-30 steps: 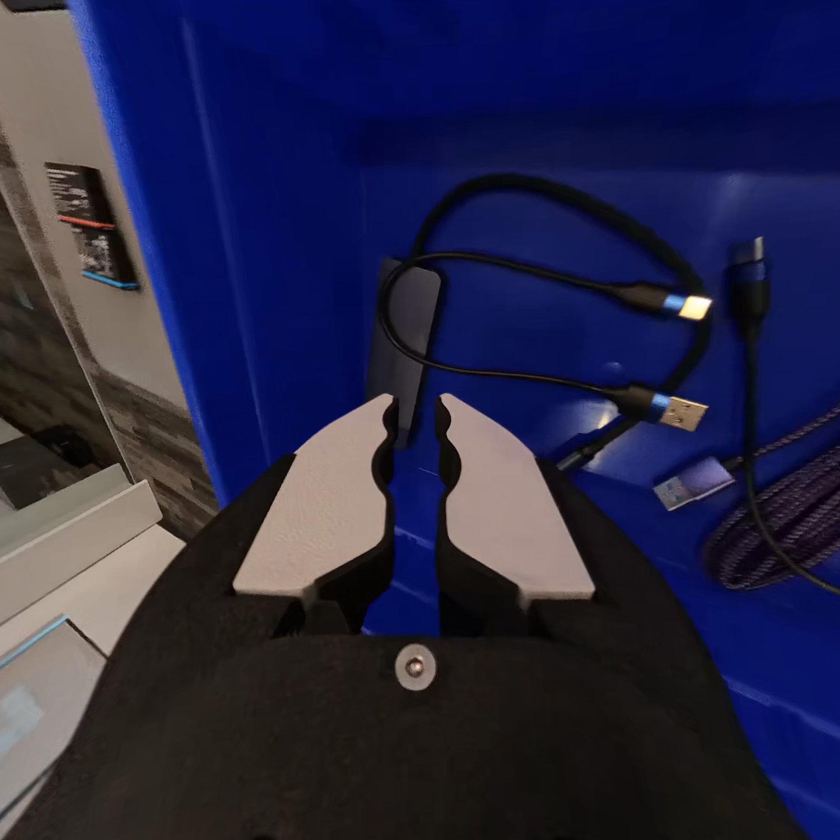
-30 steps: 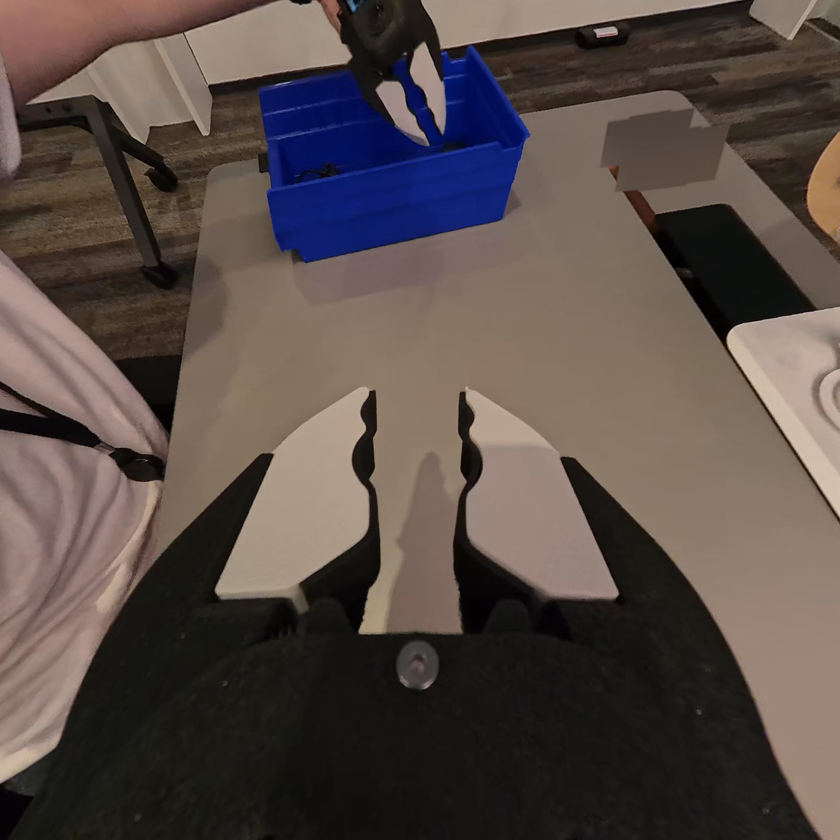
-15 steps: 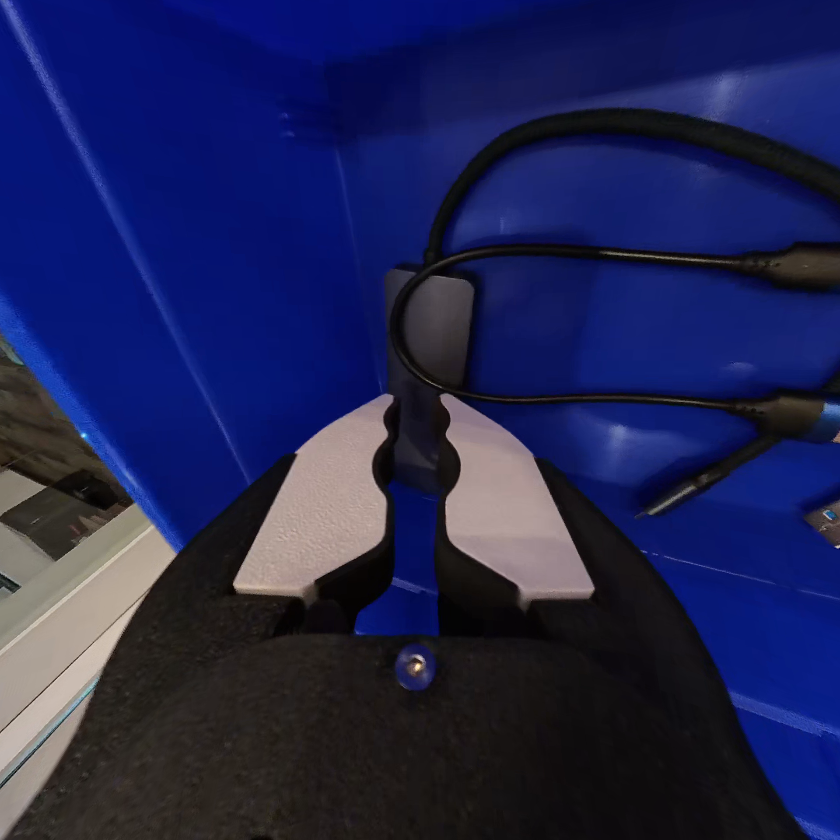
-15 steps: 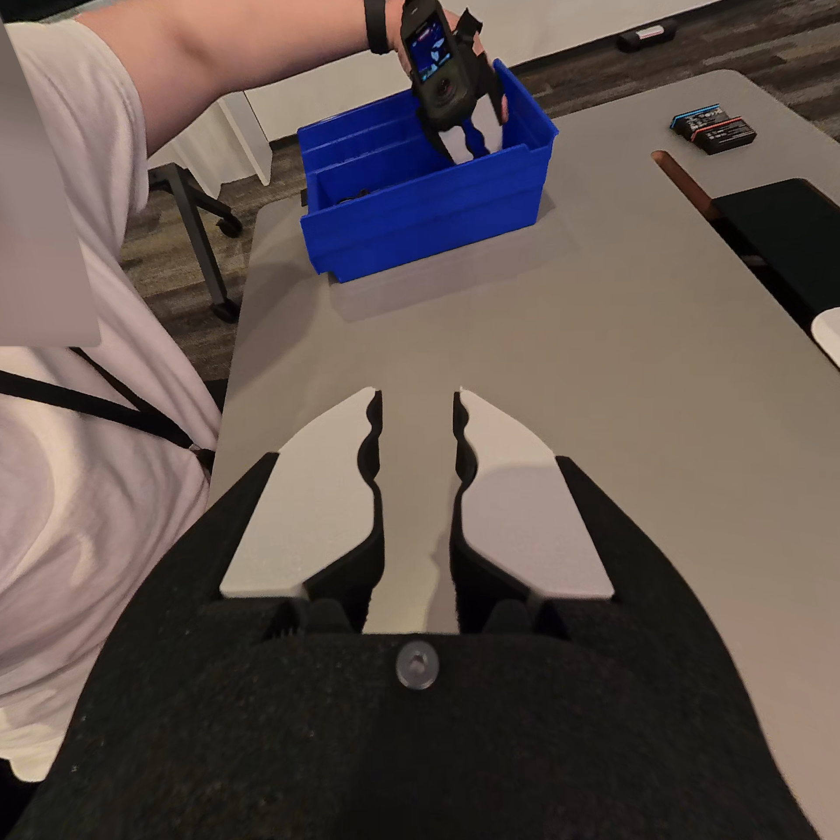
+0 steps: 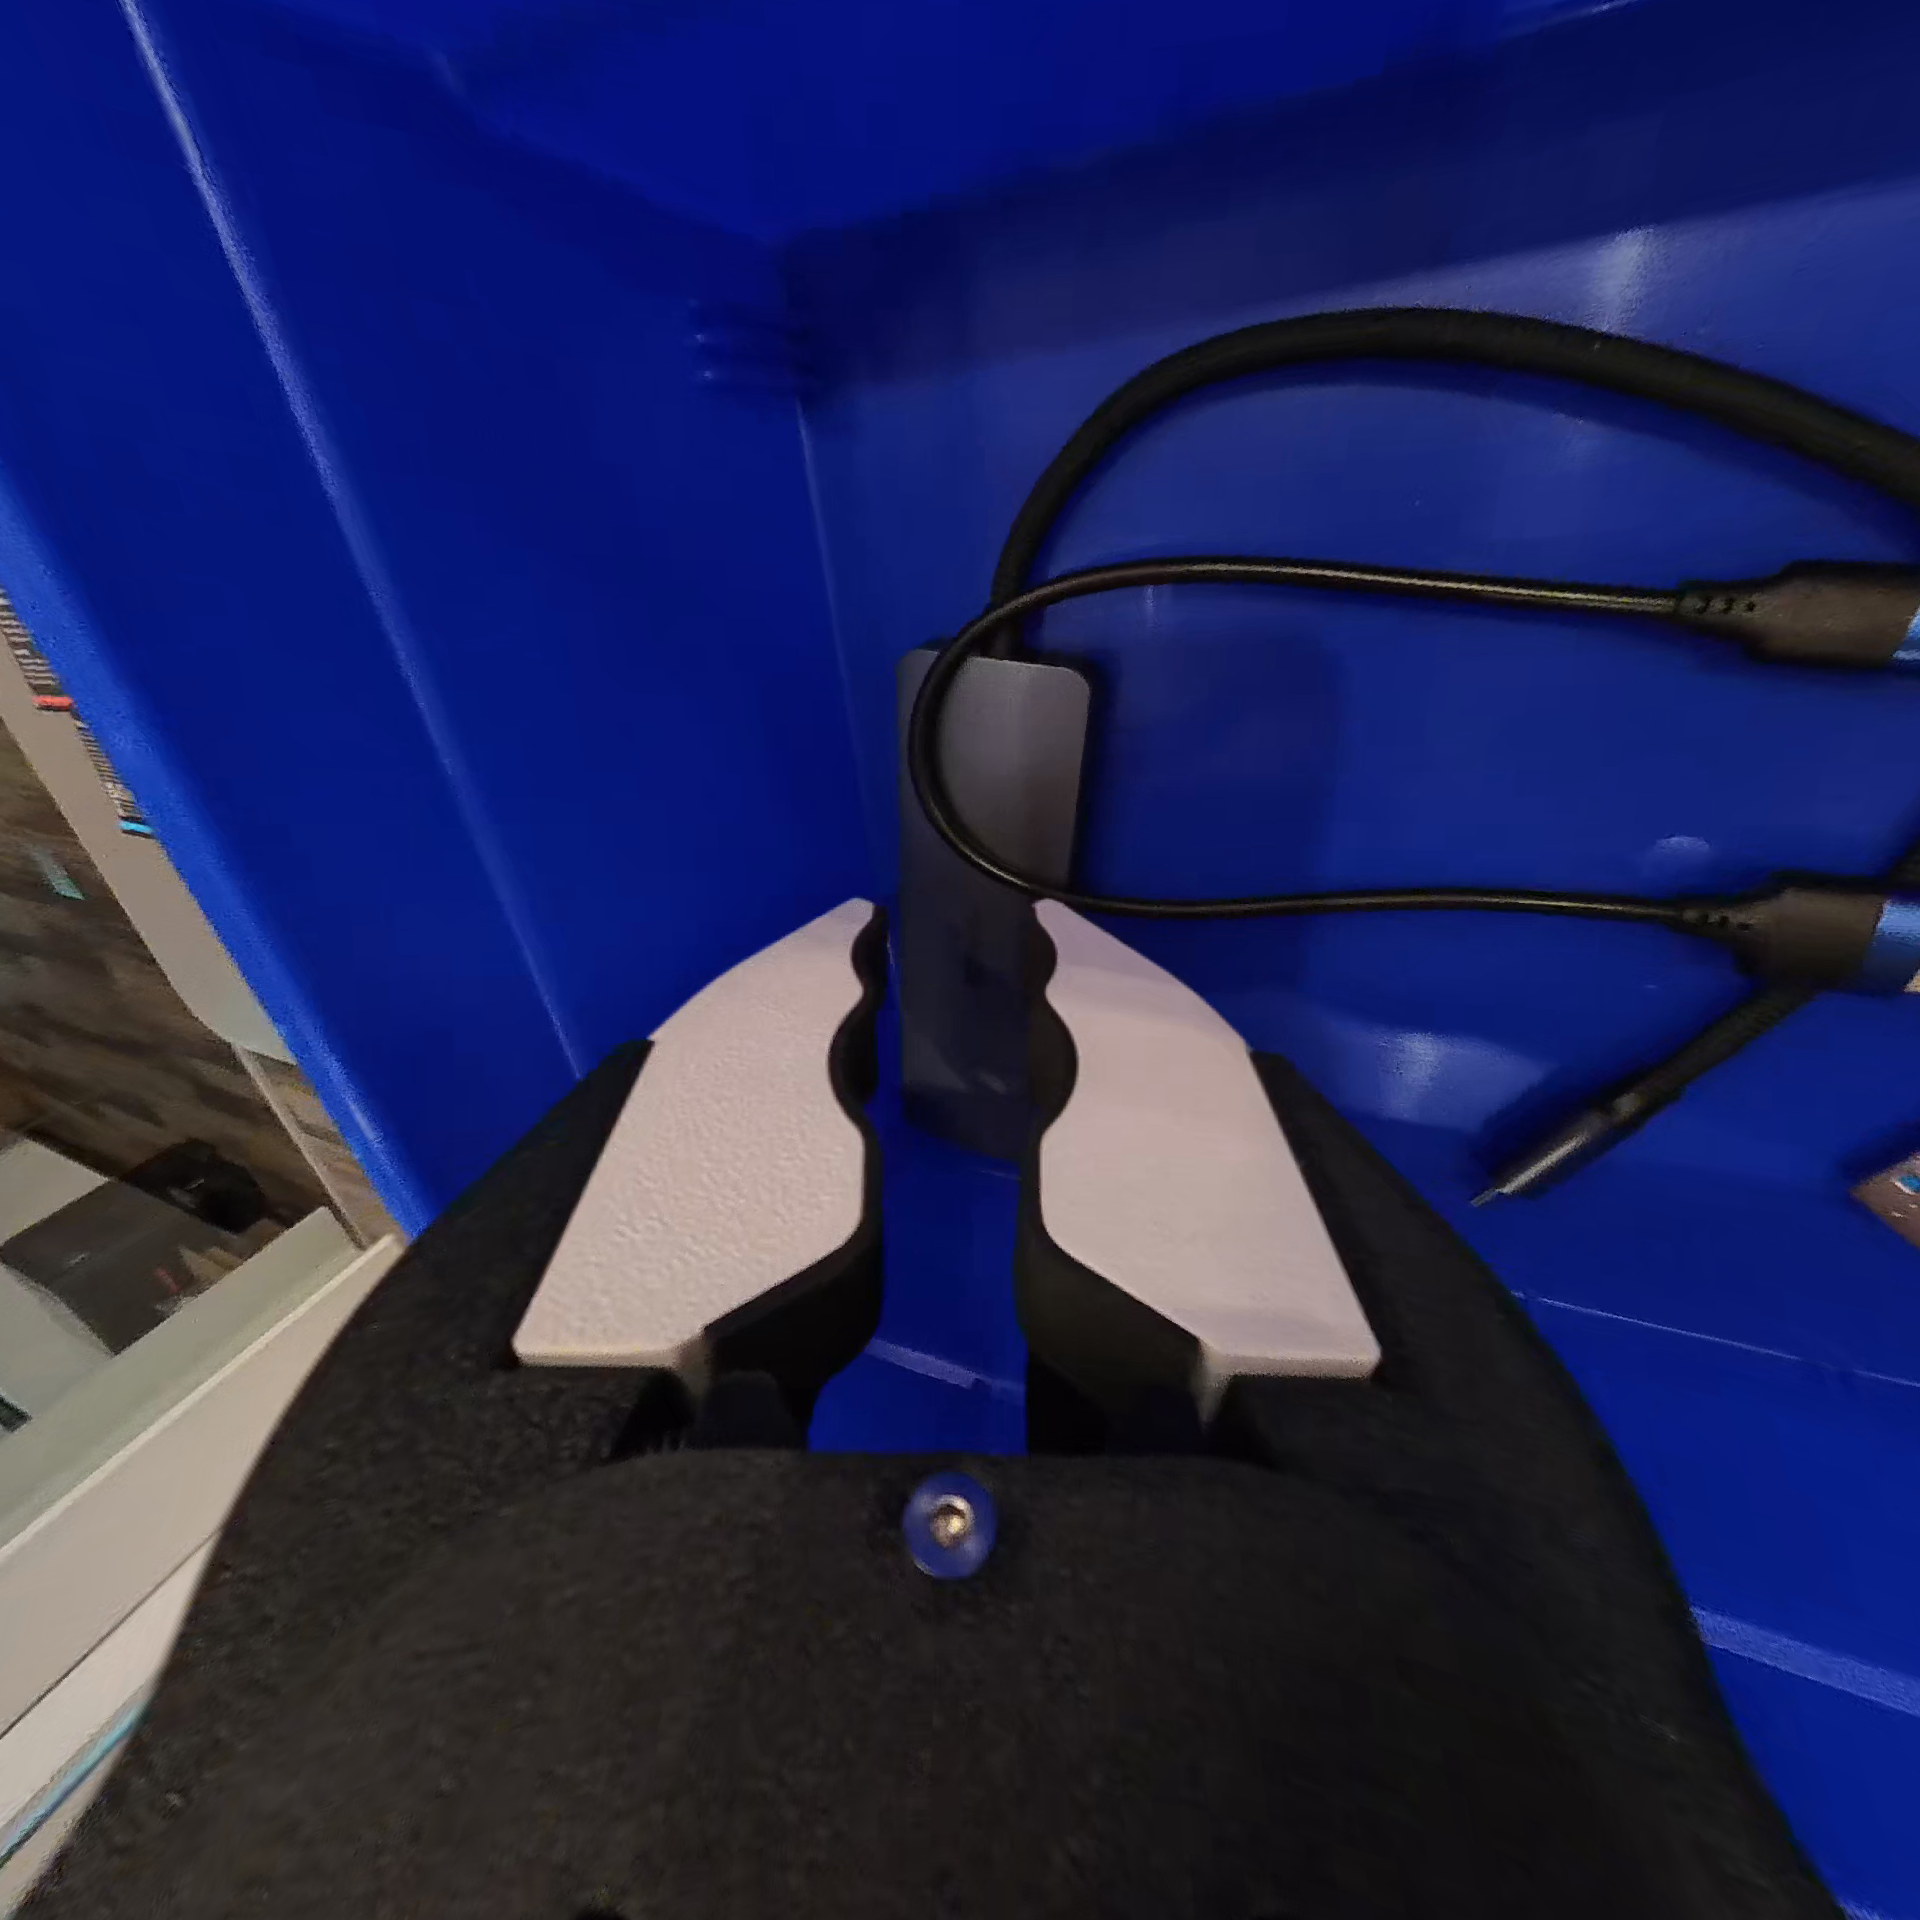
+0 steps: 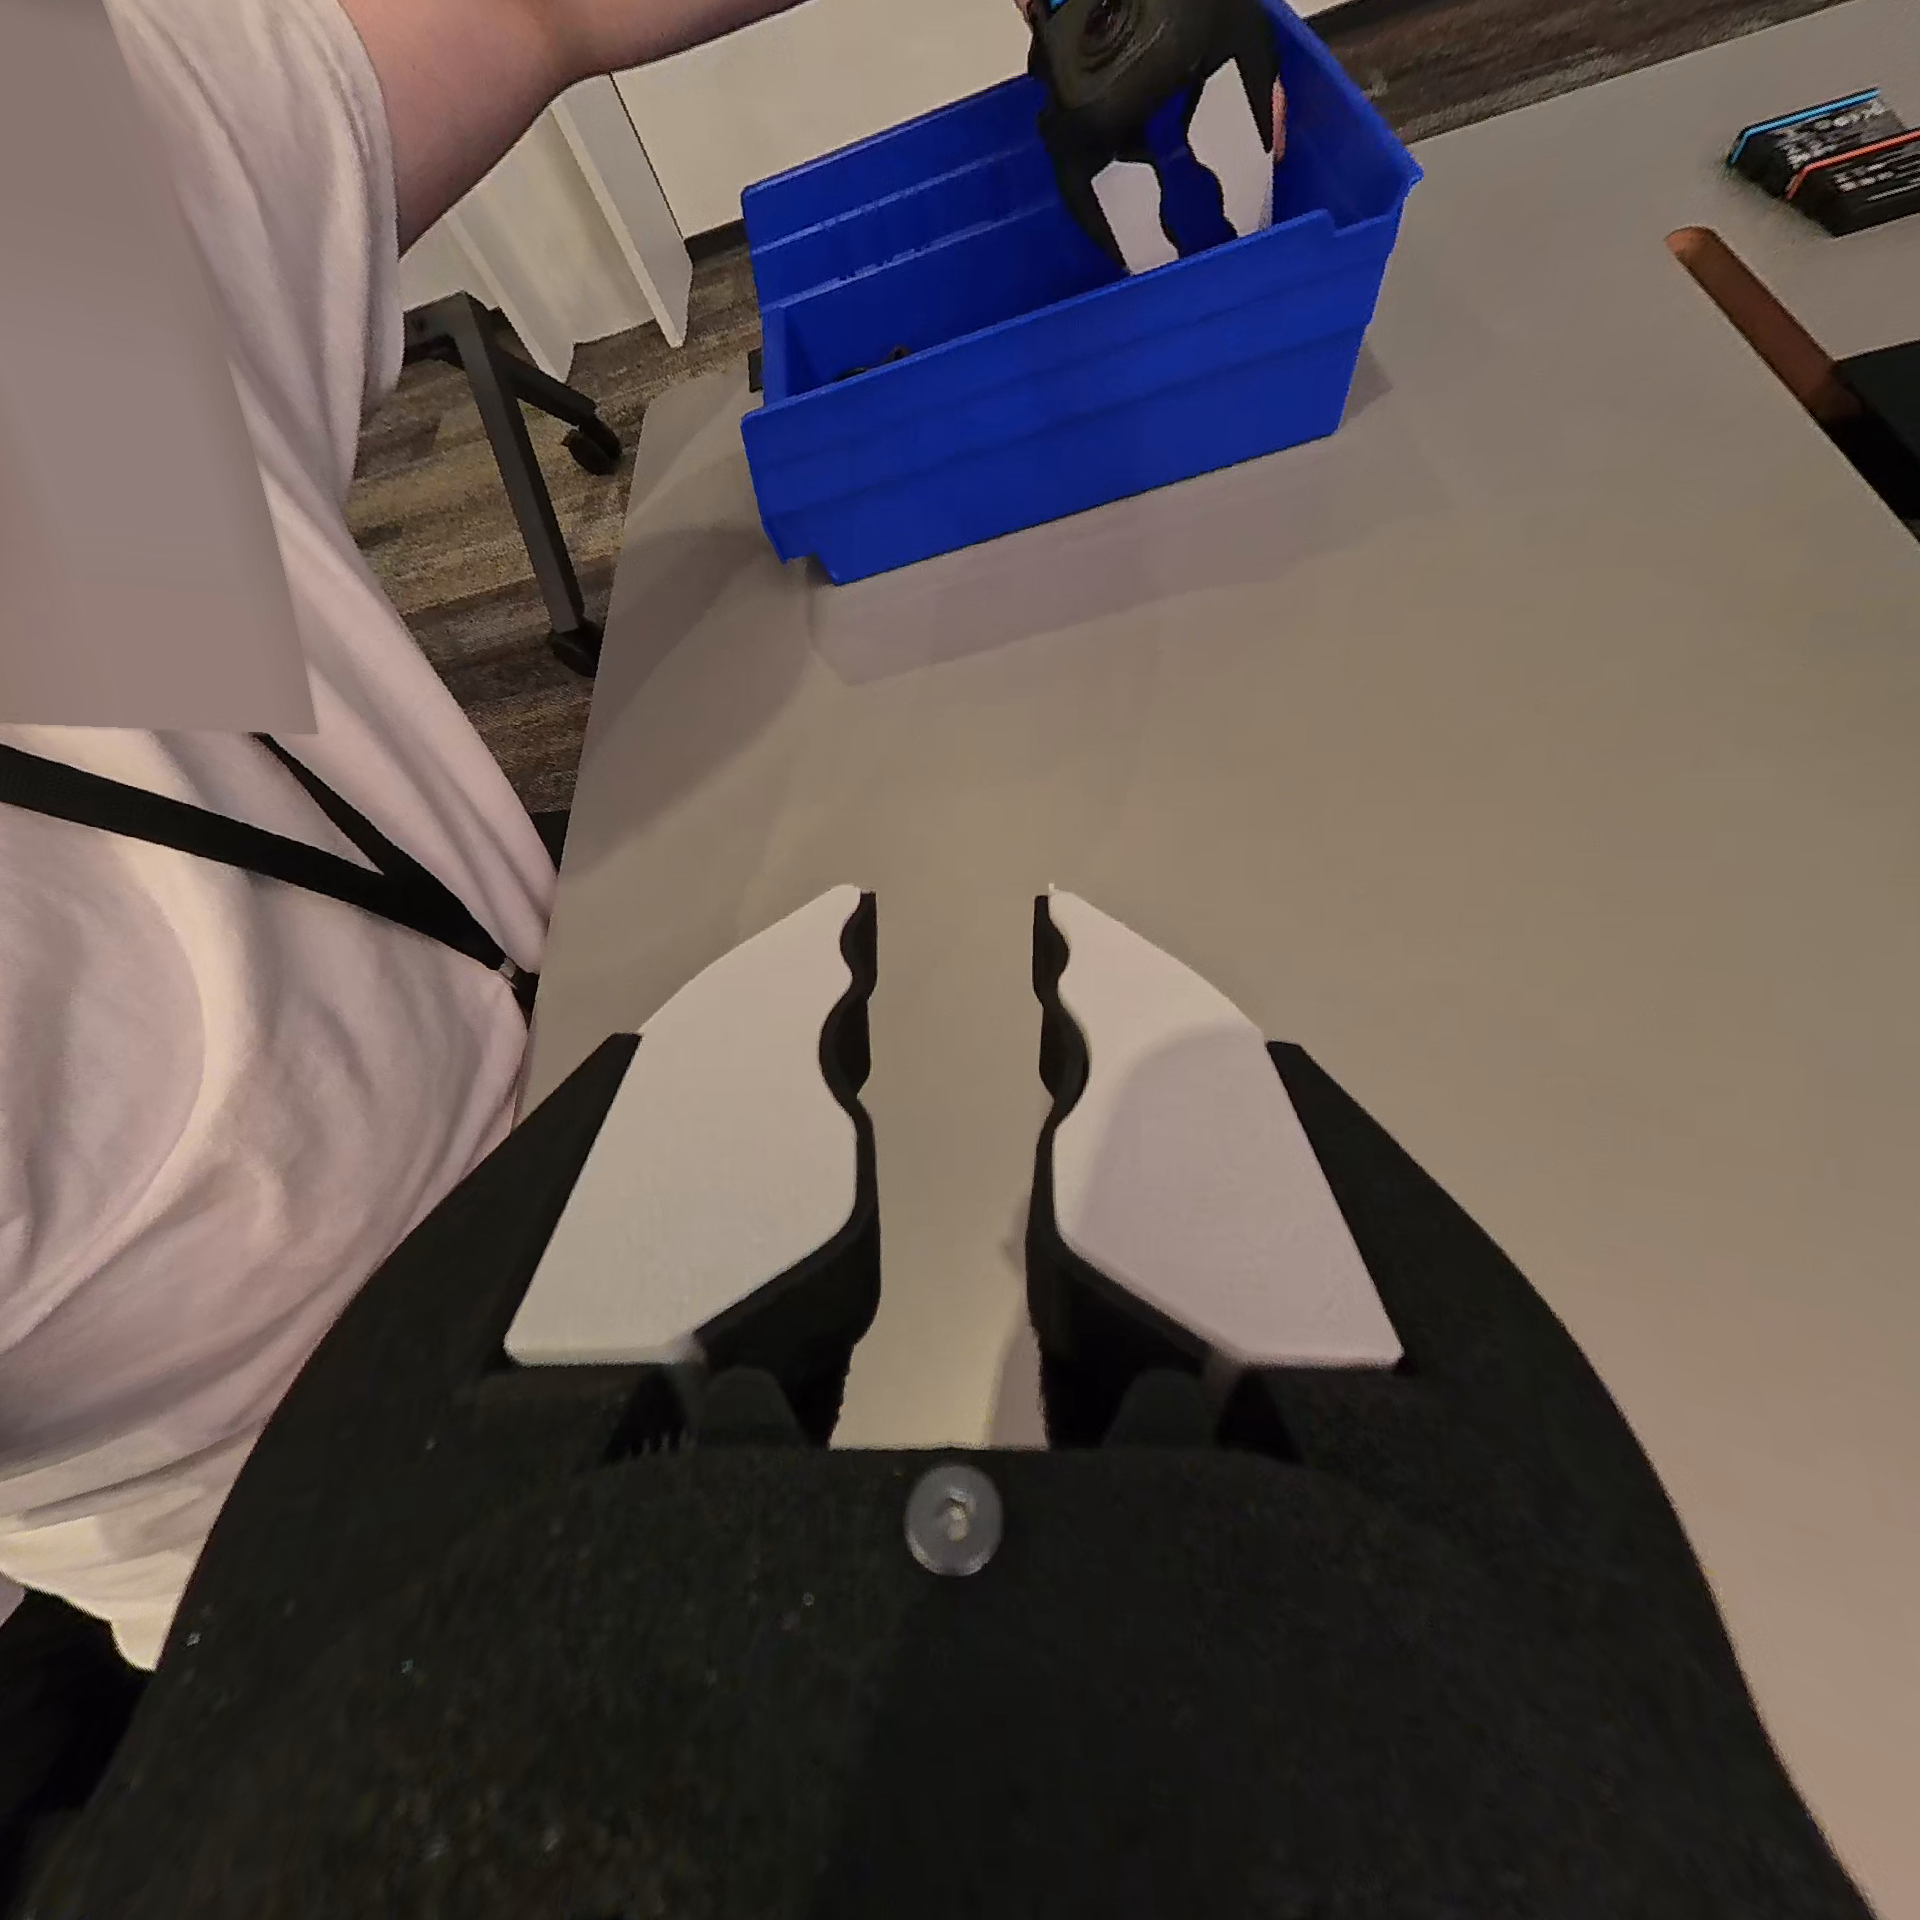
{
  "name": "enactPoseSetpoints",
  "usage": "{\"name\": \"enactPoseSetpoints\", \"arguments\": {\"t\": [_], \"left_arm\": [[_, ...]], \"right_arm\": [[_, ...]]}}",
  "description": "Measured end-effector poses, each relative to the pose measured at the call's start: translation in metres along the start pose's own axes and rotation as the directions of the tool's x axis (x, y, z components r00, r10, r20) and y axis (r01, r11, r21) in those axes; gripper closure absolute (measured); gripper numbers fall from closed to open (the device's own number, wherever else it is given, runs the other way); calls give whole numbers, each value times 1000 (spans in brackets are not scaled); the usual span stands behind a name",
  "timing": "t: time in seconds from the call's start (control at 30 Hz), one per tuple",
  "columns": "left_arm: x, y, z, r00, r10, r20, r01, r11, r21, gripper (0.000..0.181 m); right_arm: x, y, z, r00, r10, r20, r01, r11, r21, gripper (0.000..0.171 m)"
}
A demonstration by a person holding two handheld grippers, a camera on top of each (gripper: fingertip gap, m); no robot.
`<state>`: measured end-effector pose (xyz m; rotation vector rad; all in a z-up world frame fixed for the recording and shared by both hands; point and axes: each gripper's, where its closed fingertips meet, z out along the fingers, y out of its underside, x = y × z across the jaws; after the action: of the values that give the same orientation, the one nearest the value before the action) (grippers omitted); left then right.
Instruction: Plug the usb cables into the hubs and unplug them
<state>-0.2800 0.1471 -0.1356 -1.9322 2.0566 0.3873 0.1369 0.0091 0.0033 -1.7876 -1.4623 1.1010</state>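
Your grey table stands on dark wood-look flooring and carries one blue bin. Since a second ago your left gripper has dropped into a bin corner, its fingers now straddling the one grey hub, contact unclear. Two cables lie beside it. Your right gripper hovers over the table, parted and empty.

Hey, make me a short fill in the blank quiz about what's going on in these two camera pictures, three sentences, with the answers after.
1. The left tool has its fingers on either side of the grey ____, which stands in a corner of the bin.
2. The bin on the grey table is coloured ____.
3. The right tool is above the table and holds ____.

Missing words: hub; blue; nothing
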Motion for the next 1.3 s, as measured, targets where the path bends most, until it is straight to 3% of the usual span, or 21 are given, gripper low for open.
{"name": "enactPoseSetpoints", "arguments": {"t": [0.37,0.53,0.8,1.07,1.3], "left_arm": [[13,-16,-1,983,-62,-172,74,995,64,155],[9,-19,8,995,-38,-96,42,998,46,154],[18,-27,5,990,-103,-94,110,992,65,152],[36,-37,-4,994,-40,-97,47,996,77,157],[23,-25,-14,963,-209,-172,228,968,100,168]], "right_arm": [[-12,1,18,998,-6,55,9,999,-42,145],[-19,-2,25,996,-26,81,30,998,-52,145],[-25,-2,31,993,-35,113,42,997,-57,146],[-23,3,28,993,-28,114,35,998,-55,146],[-18,8,27,994,-7,110,14,998,-61,145]]}}
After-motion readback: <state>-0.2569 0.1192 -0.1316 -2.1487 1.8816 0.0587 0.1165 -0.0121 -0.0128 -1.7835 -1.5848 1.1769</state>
